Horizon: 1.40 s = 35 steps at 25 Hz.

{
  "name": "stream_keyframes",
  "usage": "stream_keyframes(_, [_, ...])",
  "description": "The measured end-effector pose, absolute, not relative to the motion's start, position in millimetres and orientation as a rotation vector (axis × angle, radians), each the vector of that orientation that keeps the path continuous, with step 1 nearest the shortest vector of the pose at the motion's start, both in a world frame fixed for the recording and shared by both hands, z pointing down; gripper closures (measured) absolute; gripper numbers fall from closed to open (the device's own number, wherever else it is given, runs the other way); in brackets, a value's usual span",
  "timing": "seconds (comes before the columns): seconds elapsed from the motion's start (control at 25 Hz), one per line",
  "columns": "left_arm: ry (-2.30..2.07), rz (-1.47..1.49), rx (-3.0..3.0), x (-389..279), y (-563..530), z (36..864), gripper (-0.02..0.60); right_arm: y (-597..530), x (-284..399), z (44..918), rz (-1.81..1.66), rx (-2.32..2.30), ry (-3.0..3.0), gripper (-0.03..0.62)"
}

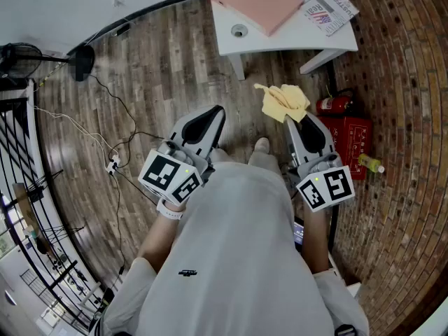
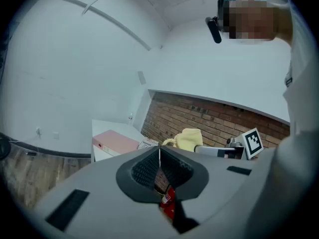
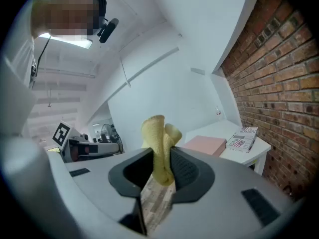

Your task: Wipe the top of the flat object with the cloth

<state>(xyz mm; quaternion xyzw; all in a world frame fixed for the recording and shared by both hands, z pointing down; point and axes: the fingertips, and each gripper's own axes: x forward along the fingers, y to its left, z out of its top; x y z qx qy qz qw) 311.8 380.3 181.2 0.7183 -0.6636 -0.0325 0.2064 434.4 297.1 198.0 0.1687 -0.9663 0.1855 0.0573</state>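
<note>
while cloth in tongs, extinguisher nearby

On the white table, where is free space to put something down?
On the table, the bare patch is the left front corner, between the pink flat object and the front edge, around a small round hole. The right corner is crowded by the printed box.

Left gripper jaws together, empty, pink folder beyond
</note>
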Motion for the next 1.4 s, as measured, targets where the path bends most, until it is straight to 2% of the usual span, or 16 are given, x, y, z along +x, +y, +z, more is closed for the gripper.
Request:
stream_keyframes(0.28, [-1.836,-0.054,2.039,236.1,446.6,181.6,0.560,353.9,364.5,189.8,0.479,0.669,-2.890,0.494])
stream_keyframes(0.56, [-1.777,-0.073,2.091,191.1,488.2,186.2,0.560,398.2,322.7,188.0,0.433,0.754,-2.864,0.494])
stream_keyframes(1.0, [-1.760,-0.148,2.152,158.6,523.9,173.4,0.560,427.9,299.5,168.1,0.397,0.858,-2.903,0.487])
stream_keyframes(1.4, [-1.724,-0.099,2.214,146.8,485.3,165.2,0.560,401.0,290.2,175.5,0.465,0.897,-2.915,0.477])
